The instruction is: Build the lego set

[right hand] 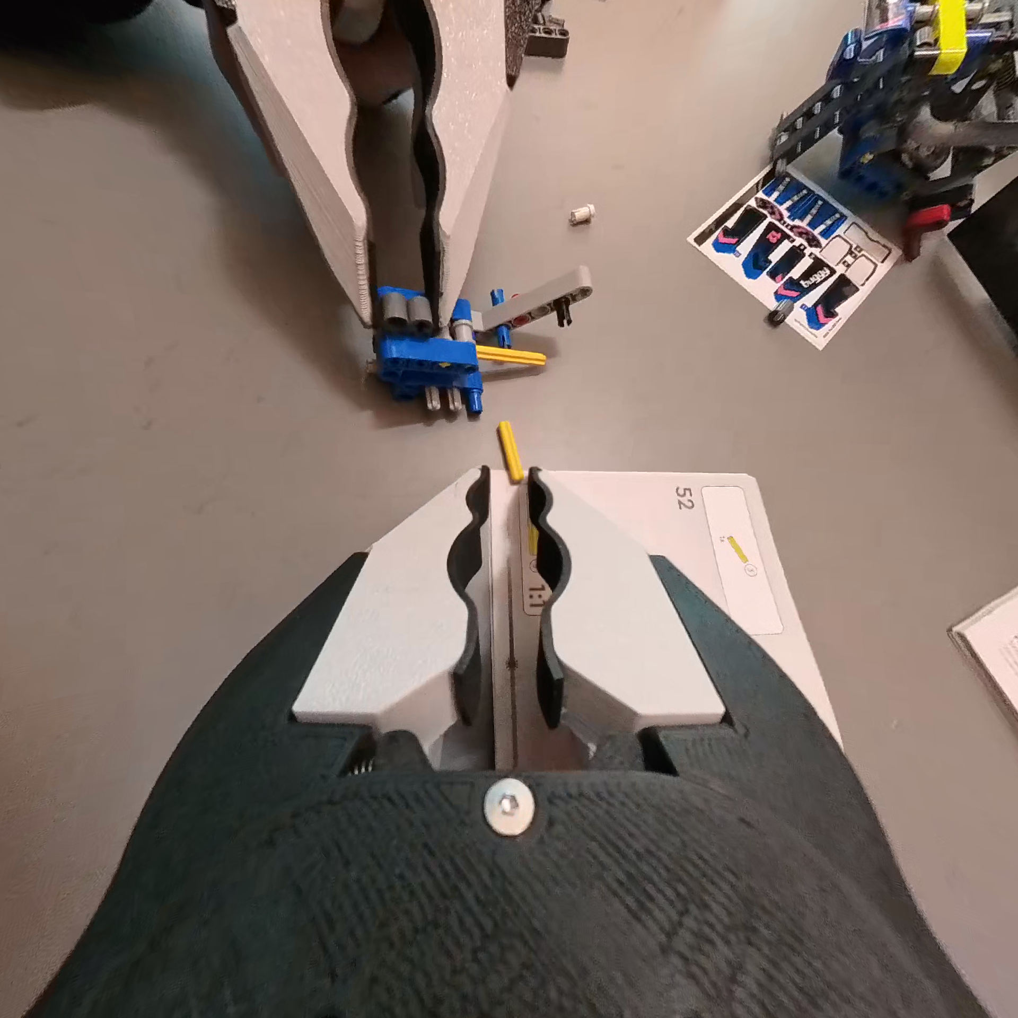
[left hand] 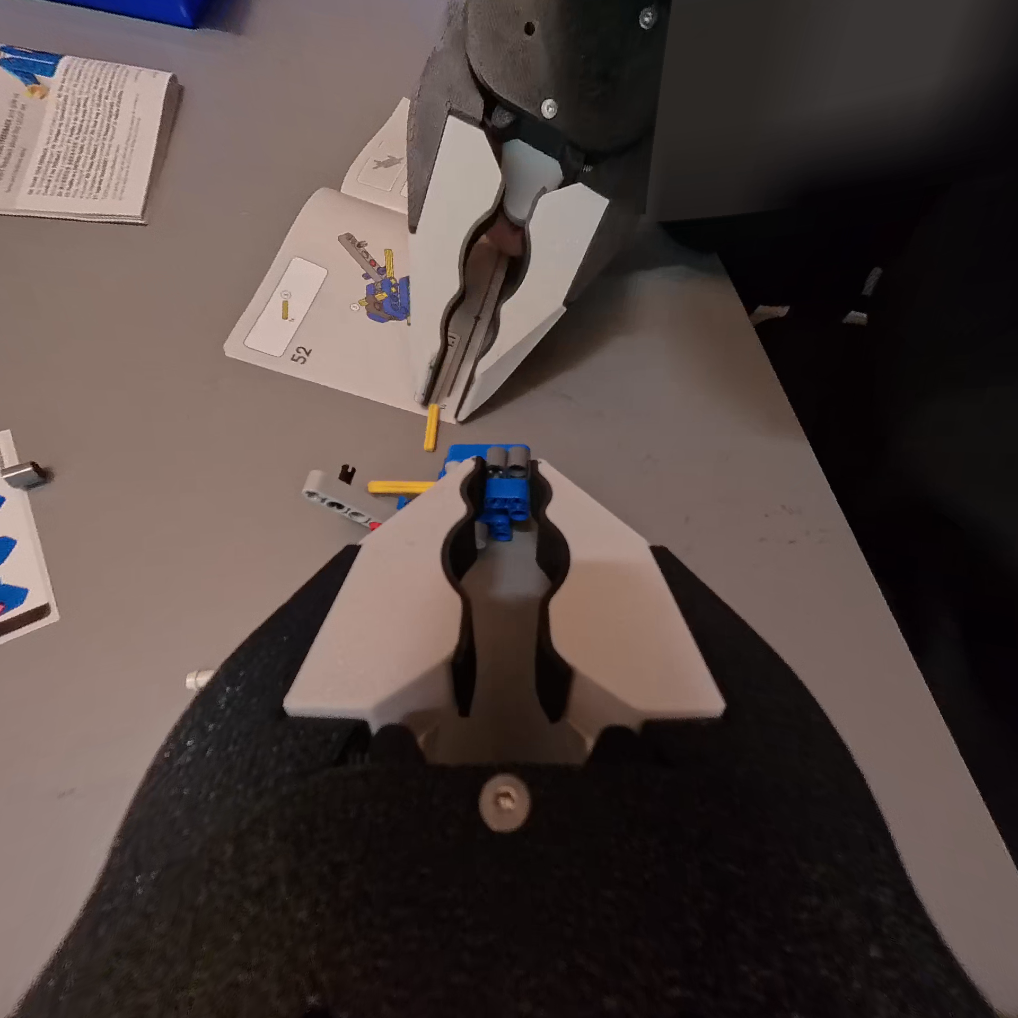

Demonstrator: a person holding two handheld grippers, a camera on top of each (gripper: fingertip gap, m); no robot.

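Yellow plastic, thin and ridged along its length — the short axle point(right hand: 509, 450) lies loose on the grey surface point(right hand: 165, 496), one end just at the tips of the right claw point(right hand: 508, 474), whose fingers stand narrowly apart with nothing between them. It looks very light and stiff, and smooth enough to roll or skate away if nudged; a pinch across its middle, fingers square to its length, would likely hold best.

Just beyond it sits the blue subassembly point(right hand: 427, 358), a blocky cluster of hard beams with grey cylinders on top, pins jutting from one side and a longer yellow axle point(right hand: 511, 356) sticking out the other way. The left claw point(left hand: 507, 468) is closed around its upper part, over the grey cylinders, steadying it on the surface. Rigid but press-fitted, it could probably pop apart under a crooked push.

A pale grey beam point(right hand: 537, 303) with round holes lies touching the cluster. Under the right claw is the matte paper instruction booklet point(right hand: 633, 507); farther right, a glossy sticker sheet point(right hand: 793, 259) and a larger blue-and-black model point(right hand: 903, 110).
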